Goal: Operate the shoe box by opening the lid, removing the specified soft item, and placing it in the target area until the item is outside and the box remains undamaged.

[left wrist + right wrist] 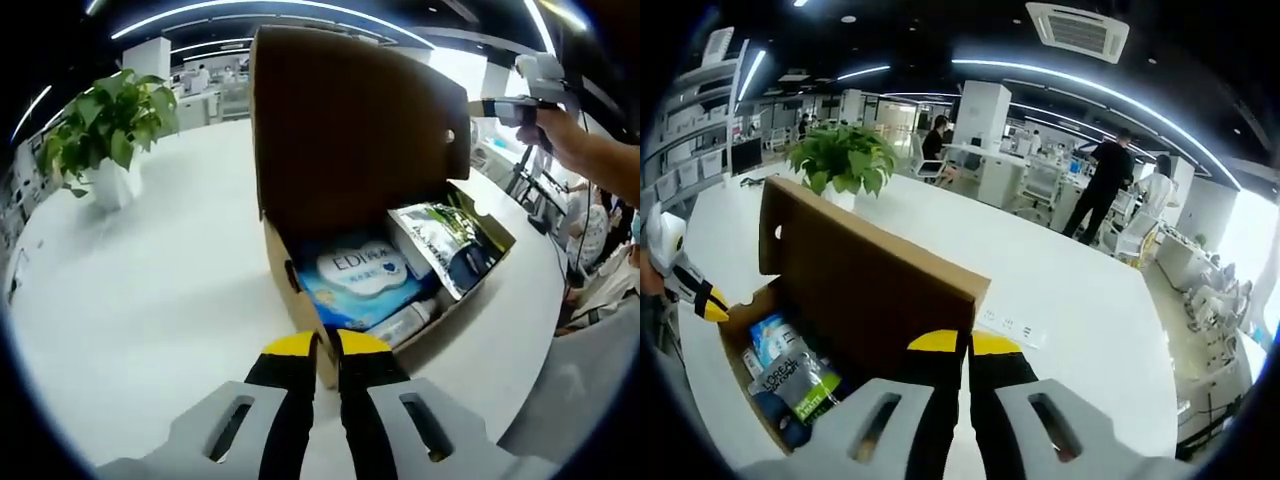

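Observation:
A brown cardboard shoe box [290,270] stands open on the white table, its lid [350,110] raised upright. Inside lie a blue pack with a white label [360,275], a green-and-black pouch [440,240] and a small bottle [405,322]. My left gripper [325,345] is shut on the box's near wall. It also appears at the box corner [712,305] in the right gripper view. My right gripper [965,343] is shut on the lid's free edge [940,285] and, held by a hand, shows at the lid's side [478,108]. The blue pack [770,335] and pouch [800,385] show below the lid.
A potted green plant [105,130] [840,160] stands on the white table [150,300] beyond the box. A socket panel [1005,325] is set into the tabletop near the lid. Desks, chairs and several people fill the office behind.

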Demonstrator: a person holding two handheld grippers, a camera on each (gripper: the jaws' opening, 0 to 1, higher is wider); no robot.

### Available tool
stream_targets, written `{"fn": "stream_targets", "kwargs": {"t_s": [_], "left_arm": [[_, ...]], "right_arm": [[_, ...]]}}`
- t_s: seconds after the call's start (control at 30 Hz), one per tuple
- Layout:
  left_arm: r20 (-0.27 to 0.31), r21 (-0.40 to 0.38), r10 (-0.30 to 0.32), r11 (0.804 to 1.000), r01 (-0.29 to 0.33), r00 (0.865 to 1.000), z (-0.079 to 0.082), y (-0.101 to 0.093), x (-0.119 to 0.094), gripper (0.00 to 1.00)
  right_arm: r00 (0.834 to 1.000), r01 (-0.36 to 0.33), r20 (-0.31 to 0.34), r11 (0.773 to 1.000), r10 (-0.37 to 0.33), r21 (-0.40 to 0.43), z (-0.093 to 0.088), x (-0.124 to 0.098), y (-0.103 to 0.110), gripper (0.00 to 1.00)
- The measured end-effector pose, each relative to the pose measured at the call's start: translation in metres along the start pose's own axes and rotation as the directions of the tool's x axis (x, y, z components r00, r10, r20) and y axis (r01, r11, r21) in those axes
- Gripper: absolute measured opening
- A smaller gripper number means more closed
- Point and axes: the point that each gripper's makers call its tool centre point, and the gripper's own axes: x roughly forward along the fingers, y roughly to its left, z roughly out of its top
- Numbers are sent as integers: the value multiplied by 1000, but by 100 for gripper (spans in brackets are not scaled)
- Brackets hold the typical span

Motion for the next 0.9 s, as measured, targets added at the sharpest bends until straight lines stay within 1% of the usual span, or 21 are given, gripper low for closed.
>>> {"fn": "stream_targets", "kwargs": {"t_s": [0.37,0.53,0.9], "left_arm": [[0,-6,-2,1000,2,1000,0,2,2,4],[-2,0,-2,1000,2,1000,0,2,2,5],[0,5,-4,1000,4,1000,0,1,1,5]], "right_arm": [[1000,5,-5,1000,-5,2,0,17,-7,0],[1000,7,-14,1000,-7,-2,-1,30,-12,0],[1000,13,-26,1000,-13,0,-4,49,-18,1]]}}
